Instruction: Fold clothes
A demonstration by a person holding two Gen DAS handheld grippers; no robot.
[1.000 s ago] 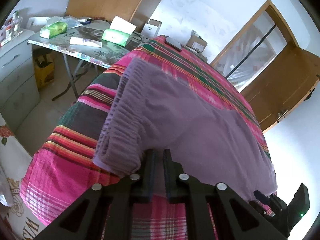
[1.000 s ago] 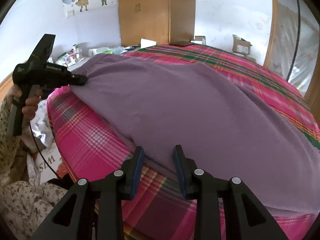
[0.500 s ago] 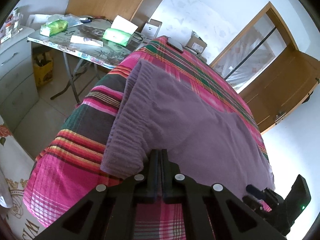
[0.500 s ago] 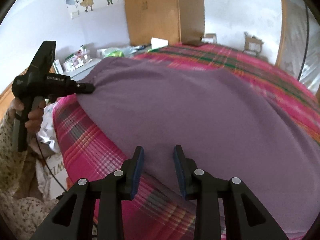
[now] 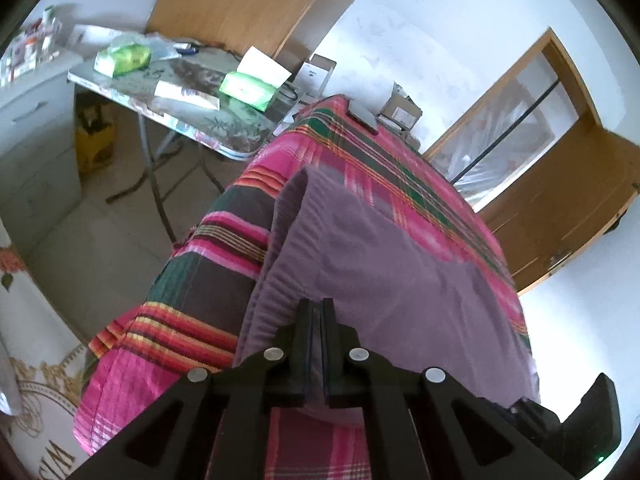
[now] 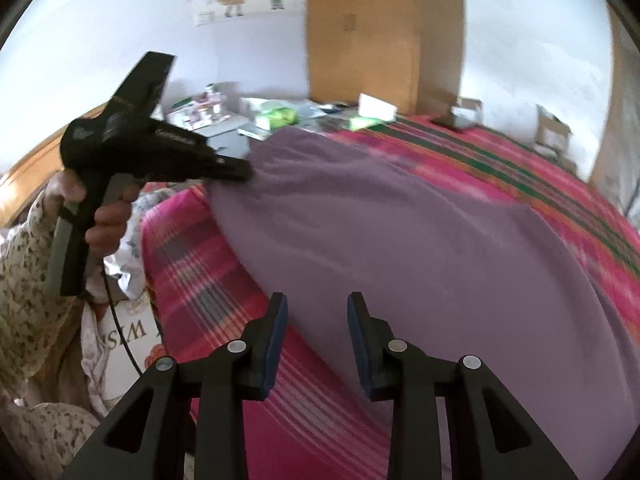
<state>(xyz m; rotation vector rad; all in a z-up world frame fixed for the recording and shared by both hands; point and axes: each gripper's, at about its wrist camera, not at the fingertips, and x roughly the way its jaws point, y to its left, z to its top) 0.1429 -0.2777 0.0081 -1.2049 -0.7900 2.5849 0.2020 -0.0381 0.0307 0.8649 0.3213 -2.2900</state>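
A: What do we have hold of?

B: We have the left gripper (image 5: 316,308) pinched tight on the near hem of the purple garment (image 5: 380,272); its fingers (image 5: 302,320) are pressed together with a fold of the cloth between them. From the right wrist view we see that same gripper at nine o'clock, gripped by our hand (image 6: 106,220), its tip at the garment's left corner.

A: And our right gripper (image 6: 318,312)?

B: Its fingers (image 6: 278,320) stand apart with nothing clamped. They hover over the garment's near edge, where the purple meets the pink plaid bedspread (image 6: 208,280). That view is blurred.

A: Where does the garment lie?

B: We see it spread across the bed, on the bedspread, reaching from the near edge toward twelve o'clock. A ribbed band runs down its left side in the left wrist view.

A: Any containers?

B: Few that we can read. A folding worktop (image 5: 224,132) stands at eleven o'clock beside the bed, carrying two green packets (image 5: 248,90), white papers and small clutter. A yellow bin or box (image 5: 94,140) sits on the floor under it; we cannot tell what is inside. Beyond the bed's far end, at twelve to one o'clock, stand a white box (image 5: 318,76) and a cardboard box (image 5: 400,106), both with flaps up, contents hidden from us. A dark flat thing (image 5: 362,114) lies on the bed's far end.
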